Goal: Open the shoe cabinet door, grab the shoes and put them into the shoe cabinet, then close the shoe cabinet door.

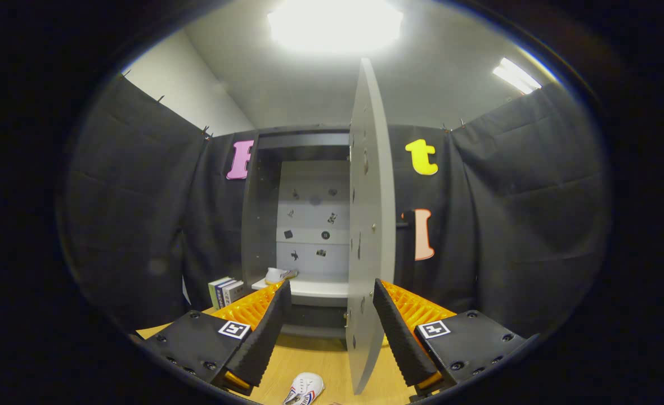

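With the cabinet door (pixel 370 225) swung open edge-on between our wide, empty jaws, one shoe (pixel 280 275) sits on the shelf (pixel 315 288); we judge the second shoe (pixel 305 389), on the tabletop (pixel 321 360) below, needs grabbing next.

The camera rides the tongs (pixel 332 326), facing the nearby open cabinet (pixel 309 225).

The shoe cabinet door (pixel 370 225) is standing open, edge-on between the spread fingers of the gripper (pixel 332 326), nearer the right one, blocking that side. Left of it the cabinet (pixel 264 185) opening is lying free, a white shoe (pixel 280 275) sitting at the shelf's (pixel 321 288) left end, books (pixel 226 291) standing beside the cabinet
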A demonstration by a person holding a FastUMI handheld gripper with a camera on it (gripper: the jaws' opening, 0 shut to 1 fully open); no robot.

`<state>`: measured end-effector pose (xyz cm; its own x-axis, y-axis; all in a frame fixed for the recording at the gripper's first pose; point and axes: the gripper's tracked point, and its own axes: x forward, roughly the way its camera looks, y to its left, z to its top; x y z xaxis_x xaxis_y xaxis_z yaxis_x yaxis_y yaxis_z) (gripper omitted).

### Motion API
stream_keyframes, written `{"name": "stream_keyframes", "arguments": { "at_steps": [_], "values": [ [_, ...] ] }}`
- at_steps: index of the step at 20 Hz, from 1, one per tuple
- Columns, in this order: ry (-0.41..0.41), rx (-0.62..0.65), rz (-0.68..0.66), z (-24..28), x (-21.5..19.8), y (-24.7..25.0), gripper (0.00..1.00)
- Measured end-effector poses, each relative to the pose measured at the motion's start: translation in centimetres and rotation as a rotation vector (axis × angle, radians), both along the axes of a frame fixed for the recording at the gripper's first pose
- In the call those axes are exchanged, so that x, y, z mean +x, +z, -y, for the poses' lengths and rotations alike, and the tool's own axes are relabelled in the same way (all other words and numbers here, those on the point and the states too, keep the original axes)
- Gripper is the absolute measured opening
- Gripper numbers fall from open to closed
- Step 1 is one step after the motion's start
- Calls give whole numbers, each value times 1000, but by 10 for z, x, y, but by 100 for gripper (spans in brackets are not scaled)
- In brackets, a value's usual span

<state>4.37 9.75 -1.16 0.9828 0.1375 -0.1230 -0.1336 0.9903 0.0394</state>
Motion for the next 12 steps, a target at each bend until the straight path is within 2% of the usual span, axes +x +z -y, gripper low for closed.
{"name": "stream_keyframes", "arguments": {
  "at_steps": [3, 8, 12],
  "values": [
    [45, 4, -128, -30, 1, -55, 96],
    [91, -19, -337, -56, 2, -146, 97],
    [96, -23, -461, -62, 4, -211, 97]
  ]
}}
